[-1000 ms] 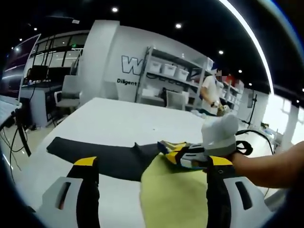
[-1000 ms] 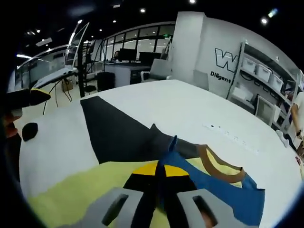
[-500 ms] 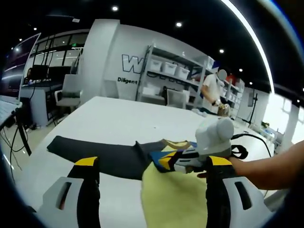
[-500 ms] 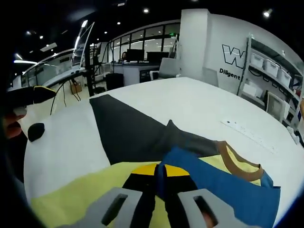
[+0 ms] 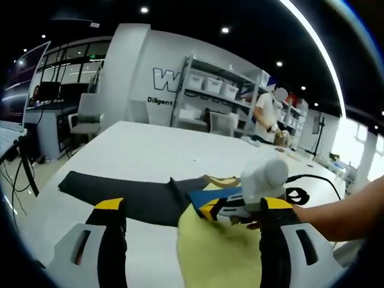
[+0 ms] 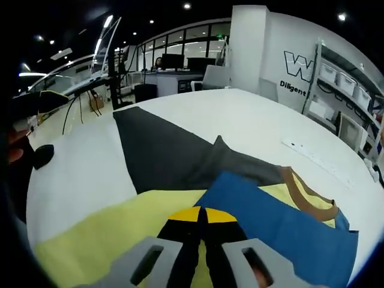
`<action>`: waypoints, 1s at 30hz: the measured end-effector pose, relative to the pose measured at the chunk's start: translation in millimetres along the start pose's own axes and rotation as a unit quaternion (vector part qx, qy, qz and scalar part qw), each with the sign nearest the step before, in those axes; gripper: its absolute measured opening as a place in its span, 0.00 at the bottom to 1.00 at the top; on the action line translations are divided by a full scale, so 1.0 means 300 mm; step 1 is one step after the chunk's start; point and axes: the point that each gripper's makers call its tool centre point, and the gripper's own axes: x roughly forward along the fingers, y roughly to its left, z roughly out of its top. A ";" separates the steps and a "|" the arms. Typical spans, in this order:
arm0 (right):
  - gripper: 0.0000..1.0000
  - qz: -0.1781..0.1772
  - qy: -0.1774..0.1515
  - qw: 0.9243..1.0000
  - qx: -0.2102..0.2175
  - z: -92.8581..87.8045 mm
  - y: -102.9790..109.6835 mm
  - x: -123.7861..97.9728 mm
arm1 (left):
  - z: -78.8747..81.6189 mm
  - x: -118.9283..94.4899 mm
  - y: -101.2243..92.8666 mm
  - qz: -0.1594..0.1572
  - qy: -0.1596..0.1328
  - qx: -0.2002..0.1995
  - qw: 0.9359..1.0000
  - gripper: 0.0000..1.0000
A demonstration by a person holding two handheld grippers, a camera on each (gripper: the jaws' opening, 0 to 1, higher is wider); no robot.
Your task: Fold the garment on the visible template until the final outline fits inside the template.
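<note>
Fingers of the right gripper have dragged the garment farther over.

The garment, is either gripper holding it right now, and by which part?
The right gripper is shut on the garment, pinching the edge where its blue panel meets the yellow. The left gripper is open, holding nothing.

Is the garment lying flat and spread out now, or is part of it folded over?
Partly folded: the garment's blue part lies over its yellow part, its edge in the shut right gripper.
</note>
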 end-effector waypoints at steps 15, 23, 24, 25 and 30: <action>0.00 -0.018 -0.023 1.000 0.001 0.043 -0.056 -0.088 | -0.008 0.003 -0.015 -0.006 0.004 0.006 1.000 0.87; 0.07 -0.051 -0.043 0.998 0.013 0.027 -0.153 -0.227 | -0.013 0.007 -0.024 -0.009 0.008 0.011 1.000 0.87; 0.09 -0.053 -0.046 0.997 0.016 0.020 -0.161 -0.249 | -0.014 0.008 -0.027 -0.010 0.009 0.012 1.000 0.87; 0.12 -0.054 -0.047 0.997 0.017 0.019 -0.164 -0.254 | -0.015 0.008 -0.028 -0.010 0.009 0.013 1.000 0.87; 0.23 -0.069 -0.047 0.996 0.022 -0.012 -0.188 -0.336 | -0.017 0.008 -0.037 -0.014 0.011 0.015 1.000 0.87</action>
